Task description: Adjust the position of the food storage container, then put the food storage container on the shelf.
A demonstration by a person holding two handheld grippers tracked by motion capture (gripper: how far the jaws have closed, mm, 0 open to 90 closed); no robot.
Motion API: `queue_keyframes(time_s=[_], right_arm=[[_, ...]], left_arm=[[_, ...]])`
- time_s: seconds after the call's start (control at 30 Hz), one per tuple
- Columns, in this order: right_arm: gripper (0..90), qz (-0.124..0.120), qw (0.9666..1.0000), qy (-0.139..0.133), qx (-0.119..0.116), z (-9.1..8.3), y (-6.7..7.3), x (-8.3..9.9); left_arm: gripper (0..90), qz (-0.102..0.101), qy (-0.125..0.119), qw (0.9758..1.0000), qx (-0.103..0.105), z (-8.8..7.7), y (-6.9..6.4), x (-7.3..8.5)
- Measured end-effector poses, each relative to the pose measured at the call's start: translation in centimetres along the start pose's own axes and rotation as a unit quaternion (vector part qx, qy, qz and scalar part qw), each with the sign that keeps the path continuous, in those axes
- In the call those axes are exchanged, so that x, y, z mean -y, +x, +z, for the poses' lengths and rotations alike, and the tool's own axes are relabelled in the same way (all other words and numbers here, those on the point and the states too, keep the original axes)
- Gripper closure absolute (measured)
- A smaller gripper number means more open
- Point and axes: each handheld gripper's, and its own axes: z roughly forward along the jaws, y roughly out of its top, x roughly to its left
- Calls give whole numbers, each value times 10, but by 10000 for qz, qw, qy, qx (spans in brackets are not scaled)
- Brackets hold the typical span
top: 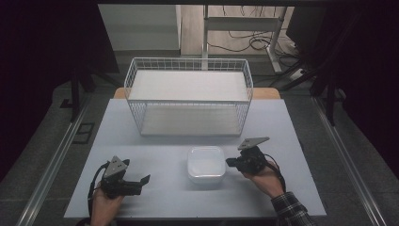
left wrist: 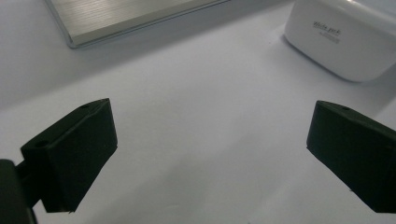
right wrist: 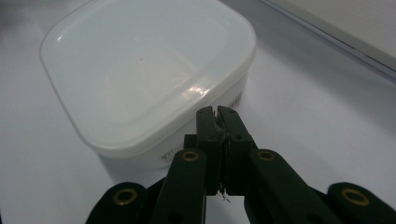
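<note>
A white lidded plastic box (top: 206, 164) sits on the pale table (top: 155, 188), front of centre. My right gripper (top: 229, 162) is just off its right side, jaws pressed together with nothing between them; in the right gripper view the shut tips (right wrist: 217, 113) almost touch the box (right wrist: 144, 74) at its rim. My left gripper (top: 146, 179) rests low at the front left, pointing right, well apart from the box. Its two black jaws stand wide apart over bare table (left wrist: 210, 140), and the box (left wrist: 341, 42) lies ahead to the upper right.
A white wire basket (top: 188, 96) with a flat white shelf on top stands behind the box, mid-table. Its metal base edge (left wrist: 130, 18) appears at the top of the left gripper view. Table edges run close to both hands at the front.
</note>
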Motion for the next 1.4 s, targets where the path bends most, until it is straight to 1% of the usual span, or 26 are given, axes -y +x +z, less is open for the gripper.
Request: queue_keyframes(time_s=[0.1, 0.2, 0.27, 0.3, 0.37, 0.43, 0.53, 0.6, 0.63, 0.67, 0.7, 0.8, 0.83, 0.97, 1.07, 1.13, 1.23, 1.3, 1.33, 1.4], right_arm=[[863, -58, 9999, -18, -93, 8, 11, -4], [863, -124, 9999, 27, -81, 12, 15, -6], [862, -190, 9998, 52, 32, 15, 17, -7], [862, -175, 9998, 20, 59, 14, 17, -6], [852, -160, 9997, -87, 136, 9, 16, -6], [826, -163, 9992, -208, 301, 1, 15, -4], [746, -73, 9990, -301, 327, -7, 14, 3], [681, -35, 9987, -319, 388, -13, 17, 10], [650, -57, 9986, -326, 418, -14, 18, 12], [541, -106, 9980, -399, 484, -18, 23, 19], [541, -106, 9980, -399, 484, -18, 23, 19], [328, -227, 9967, -539, 563, -21, 30, 28], [297, -253, 9965, -537, 585, -22, 32, 31], [217, -328, 9962, -488, 641, -20, 36, 39], [155, -295, 9955, -583, 680, -21, 35, 39], [129, -247, 9951, -659, 690, -22, 35, 38], [101, -171, 9947, -681, 755, -22, 34, 37], [93, -116, 9946, -682, 777, -22, 33, 37], [92, -80, 9947, -632, 801, -22, 33, 36], [90, -65, 9946, -607, 833, -23, 34, 35]], left_arm=[[13, -11, 0, 10000, 5, 0, 0, 0], [12, 1, 6, 10000, 17, 0, 0, 0], [12, 3, 6, 10000, 19, 0, 0, 0], [12, -6, 0, 10000, 30, -1, 0, 0], [15, -30, 7, 10000, 63, -1, 0, 0], [17, -59, 13, 9999, 116, 0, 0, 0], [20, -67, 32, 9998, 174, 0, 0, 0], [22, -78, 29, 9997, 221, 0, -1, 0], [22, -84, 27, 9997, 240, 0, -1, 0], [22, -80, 37, 9996, 250, 0, -1, -1], [22, -75, 43, 9997, 247, 0, -1, 0], [22, -51, 59, 9997, 244, 1, -2, -1], [21, -39, 60, 9997, 243, 1, -2, 0], [18, -14, 46, 9997, 258, 1, -2, 0], [14, -19, 21, 9995, 307, 1, -2, -1], [14, -58, 7, 9992, 384, 2, -2, -1], [15, -94, -1, 9989, 465, 2, -3, -2], [20, -135, -30, 9983, 569, 3, -4, -3], [24, -144, -35, 9980, 614, 3, -5, -4], [26, -143, -56, 9969, 778, 5, -8, -8]])
